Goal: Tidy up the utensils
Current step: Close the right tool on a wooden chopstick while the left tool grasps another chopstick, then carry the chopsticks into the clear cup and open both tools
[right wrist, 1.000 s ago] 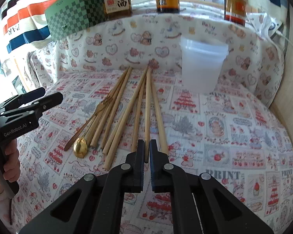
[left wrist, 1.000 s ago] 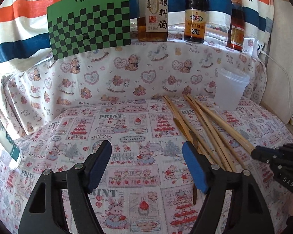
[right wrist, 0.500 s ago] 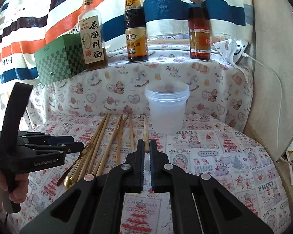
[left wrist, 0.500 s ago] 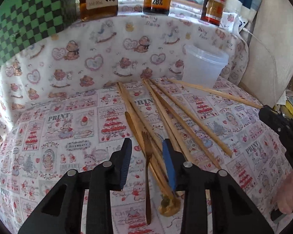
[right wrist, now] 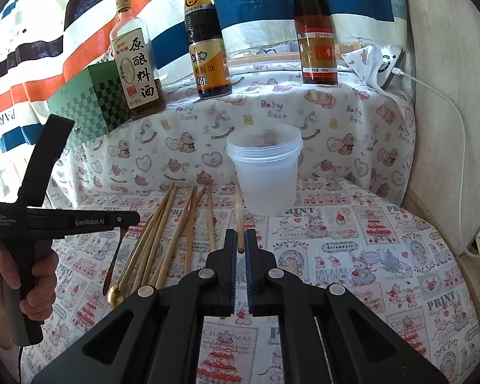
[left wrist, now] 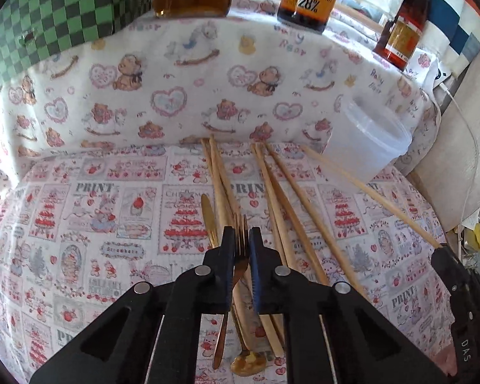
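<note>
My left gripper (left wrist: pixel 241 240) is shut on a gold fork (left wrist: pixel 240 243), tines forward, handle hanging down below the jaws. Under it lie several wooden chopsticks (left wrist: pixel 283 198), a gold knife (left wrist: pixel 208 217) and a gold spoon (left wrist: pixel 248 363) on the patterned cloth. My right gripper (right wrist: pixel 239 240) is shut on one wooden chopstick (right wrist: pixel 239 214) and holds it lifted, pointing toward the clear plastic cup (right wrist: pixel 265 172). That chopstick (left wrist: pixel 368 192) and the right gripper (left wrist: pixel 460 291) show at right in the left wrist view. The left gripper (right wrist: pixel 124 220) shows at left in the right wrist view, fork handle hanging.
Three sauce bottles (right wrist: pixel 208 48) and a green checkered box (right wrist: pixel 89 105) stand on the raised ledge behind. The cup (left wrist: pixel 368 144) stands at the back right near the cloth-covered step. A white cable (right wrist: pixel 448 102) runs along the right wall.
My left gripper moved right over the utensils, closed on the fork and lifted it. My right gripper raised its chopstick off the cloth toward the cup.
</note>
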`<state>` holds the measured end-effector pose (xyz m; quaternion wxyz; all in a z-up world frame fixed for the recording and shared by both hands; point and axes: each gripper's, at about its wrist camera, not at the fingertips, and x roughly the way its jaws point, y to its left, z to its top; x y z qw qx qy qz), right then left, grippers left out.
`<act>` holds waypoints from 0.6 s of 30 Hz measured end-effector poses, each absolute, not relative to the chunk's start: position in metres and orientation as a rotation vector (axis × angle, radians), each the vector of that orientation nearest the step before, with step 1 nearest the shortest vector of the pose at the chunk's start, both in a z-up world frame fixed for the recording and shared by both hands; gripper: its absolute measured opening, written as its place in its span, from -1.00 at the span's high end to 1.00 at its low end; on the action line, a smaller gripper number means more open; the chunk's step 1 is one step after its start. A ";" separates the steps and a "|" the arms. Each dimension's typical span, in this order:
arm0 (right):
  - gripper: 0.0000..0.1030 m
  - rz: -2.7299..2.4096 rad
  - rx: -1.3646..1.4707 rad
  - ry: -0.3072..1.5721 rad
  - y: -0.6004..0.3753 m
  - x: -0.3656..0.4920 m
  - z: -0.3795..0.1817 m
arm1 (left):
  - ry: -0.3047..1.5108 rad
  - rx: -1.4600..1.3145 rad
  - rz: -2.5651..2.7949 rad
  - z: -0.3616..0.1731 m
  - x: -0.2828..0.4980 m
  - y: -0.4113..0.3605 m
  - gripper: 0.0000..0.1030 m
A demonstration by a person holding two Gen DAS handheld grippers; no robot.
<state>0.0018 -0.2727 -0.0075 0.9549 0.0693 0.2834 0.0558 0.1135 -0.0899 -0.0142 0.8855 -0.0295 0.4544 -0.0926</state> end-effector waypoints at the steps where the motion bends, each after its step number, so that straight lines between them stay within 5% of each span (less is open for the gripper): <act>1: 0.89 0.122 0.149 0.576 -0.273 0.002 -0.007 | 0.922 -0.043 -0.179 -0.007 0.111 -0.091 0.85; 18: 0.89 0.217 0.222 0.425 -0.287 -0.022 0.023 | 0.509 -0.125 -0.157 0.068 0.059 -0.049 0.98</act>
